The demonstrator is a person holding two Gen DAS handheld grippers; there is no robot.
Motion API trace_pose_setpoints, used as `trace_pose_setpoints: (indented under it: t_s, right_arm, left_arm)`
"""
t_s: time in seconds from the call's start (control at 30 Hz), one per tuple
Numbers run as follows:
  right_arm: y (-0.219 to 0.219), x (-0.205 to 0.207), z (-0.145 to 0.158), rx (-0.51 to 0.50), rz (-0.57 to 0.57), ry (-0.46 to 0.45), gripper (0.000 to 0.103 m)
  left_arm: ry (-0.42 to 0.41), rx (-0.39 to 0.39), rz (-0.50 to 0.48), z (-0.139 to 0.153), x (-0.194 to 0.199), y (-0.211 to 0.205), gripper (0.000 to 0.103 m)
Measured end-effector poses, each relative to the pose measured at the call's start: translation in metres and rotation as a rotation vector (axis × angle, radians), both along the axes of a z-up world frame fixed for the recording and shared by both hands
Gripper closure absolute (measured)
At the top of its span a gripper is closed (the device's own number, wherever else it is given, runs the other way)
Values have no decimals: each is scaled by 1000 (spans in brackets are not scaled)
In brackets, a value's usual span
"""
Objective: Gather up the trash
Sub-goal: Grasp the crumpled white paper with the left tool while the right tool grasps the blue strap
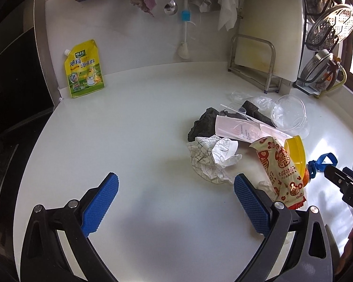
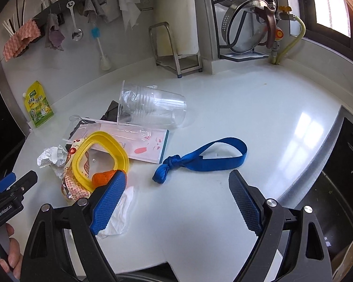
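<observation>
- Left gripper (image 1: 176,191) is seen with jaws spread wide, nothing between them, over bare white counter (image 1: 134,127)
- Right gripper (image 2: 177,188) is likewise spread wide and holds nothing; a white tissue (image 2: 120,213) lies under its left finger
- Blue knotted strap (image 2: 200,159) is laid flat just beyond the right gripper's fingertips, right of the pile
- Trash pile is found near-right in the left view: red-printed snack wrapper (image 1: 280,169), yellow ring lid (image 1: 296,152) leaning on it, crumpled paper (image 1: 211,159) just left
- An orange piece (image 2: 101,178) is seen touching the lid's near edge
- Pink flat packet (image 1: 244,129) and dark cloth (image 1: 204,124) are stacked behind
- Clear plastic cups (image 2: 150,108), nested, are lying on their side at the far edge of the pile
- Yellow seasoning pouch (image 1: 84,69) is stood upright far left against the wall, well apart from the trash
</observation>
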State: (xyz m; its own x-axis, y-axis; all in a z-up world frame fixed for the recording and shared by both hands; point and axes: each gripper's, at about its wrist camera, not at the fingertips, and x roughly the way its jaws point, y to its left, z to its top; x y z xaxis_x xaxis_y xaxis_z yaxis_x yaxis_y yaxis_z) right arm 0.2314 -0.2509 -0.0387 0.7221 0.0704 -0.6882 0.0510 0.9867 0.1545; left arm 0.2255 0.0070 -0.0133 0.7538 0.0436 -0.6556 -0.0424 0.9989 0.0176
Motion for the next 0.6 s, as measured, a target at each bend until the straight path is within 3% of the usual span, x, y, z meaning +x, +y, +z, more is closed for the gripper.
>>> trace_pose_setpoints:
  t_s: [0.33,0.53,0.6]
  right_arm:
    - [5,29,-12,-121,-35,74,18]
    - [-2,40,-20,-84,-43,120,19]
    - [-2,42,-21,-79,-39,126,26]
  left_arm:
    - [17,7,-1,-4,9,-2,6]
    - [29,15,-5,-7,16,-5,6]
    - [31,5,-6,-8,17,-5,6]
